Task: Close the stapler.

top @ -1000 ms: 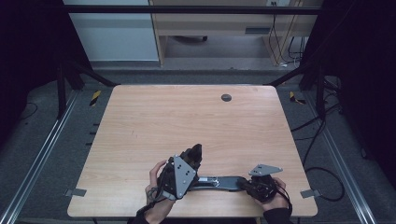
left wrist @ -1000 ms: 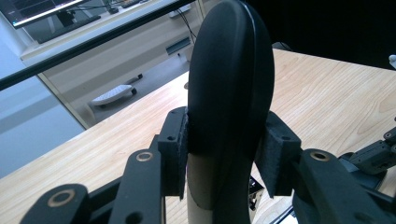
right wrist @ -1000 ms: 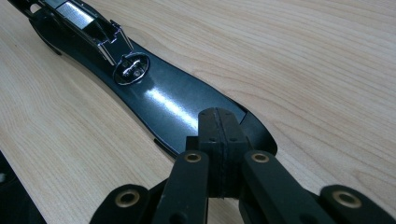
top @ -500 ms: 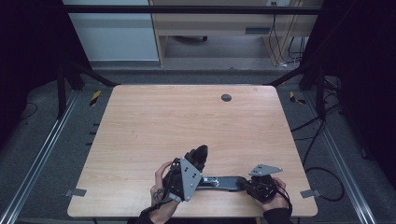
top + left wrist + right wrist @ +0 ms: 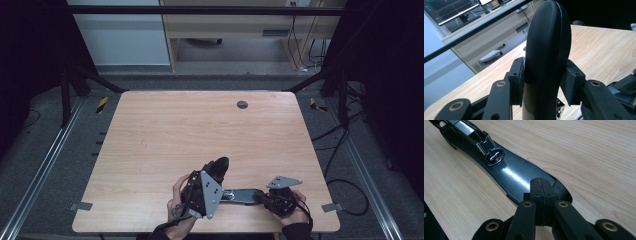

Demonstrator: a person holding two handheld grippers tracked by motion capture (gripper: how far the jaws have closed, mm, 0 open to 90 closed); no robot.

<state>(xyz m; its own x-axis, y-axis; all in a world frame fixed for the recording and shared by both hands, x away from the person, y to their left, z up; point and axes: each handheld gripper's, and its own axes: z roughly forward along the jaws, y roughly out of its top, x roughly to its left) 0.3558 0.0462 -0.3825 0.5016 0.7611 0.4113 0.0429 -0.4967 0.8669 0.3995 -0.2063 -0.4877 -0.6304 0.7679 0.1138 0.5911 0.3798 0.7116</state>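
- High view: the stapler (image 5: 239, 195) lies flat near the table's (image 5: 200, 130) six o'clock edge. The left gripper (image 5: 218, 167) has its black top arm swung up toward twelve o'clock; the right gripper (image 5: 264, 198) rests at the base's three o'clock end.
- Left gripper view: pads clenched on the raised arm (image 5: 547, 55) — opening looks done.
- Right gripper view: jaws pressed together, tips on the glossy base (image 5: 516, 178). Whether they pinch it I cannot tell — reloading or closing probably remains.
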